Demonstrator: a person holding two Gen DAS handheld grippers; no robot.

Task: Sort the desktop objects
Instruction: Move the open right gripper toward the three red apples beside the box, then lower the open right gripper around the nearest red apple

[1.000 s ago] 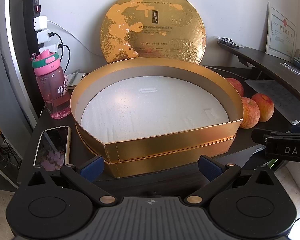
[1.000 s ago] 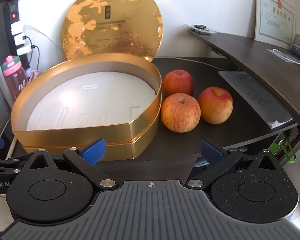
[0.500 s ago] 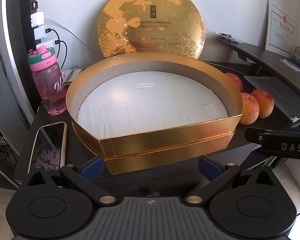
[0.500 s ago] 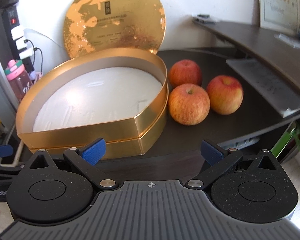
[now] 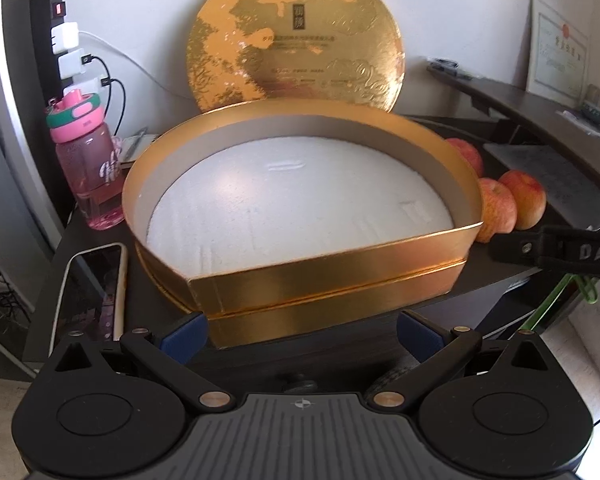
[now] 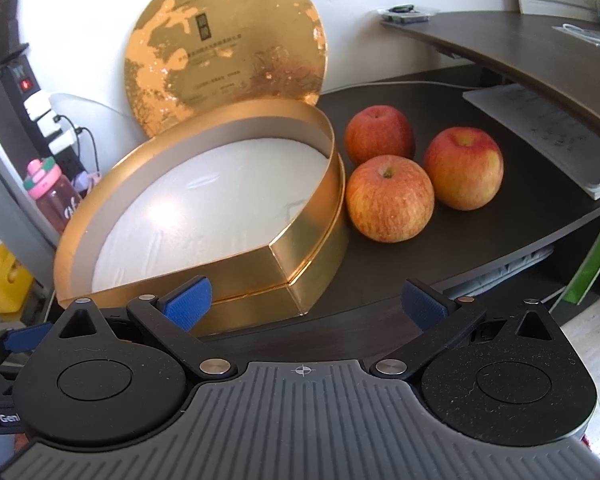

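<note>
- Left wrist view: the left gripper [image 5: 300, 330] hangs off the table's [image 5: 340, 344] front edge, spread wide and holding nothing, facing the gold box [image 5: 324, 280]. The box sits open with a bare white liner, probably waiting to take things. Its round lid [image 5: 296, 36] leans on the wall at the back edge, out of the way. A phone [image 5: 90, 292] lies flat at the left edge, with a pink bottle [image 5: 88, 168] upright behind it.
- Right wrist view: the right gripper [image 6: 304, 300] is also wide and empty, angled toward three apples [image 6: 390, 198] clustered just beside the box's right side, the nearest almost touching it. Papers [image 6: 540, 132] rest toward the right edge. Nothing lies in the box.
</note>
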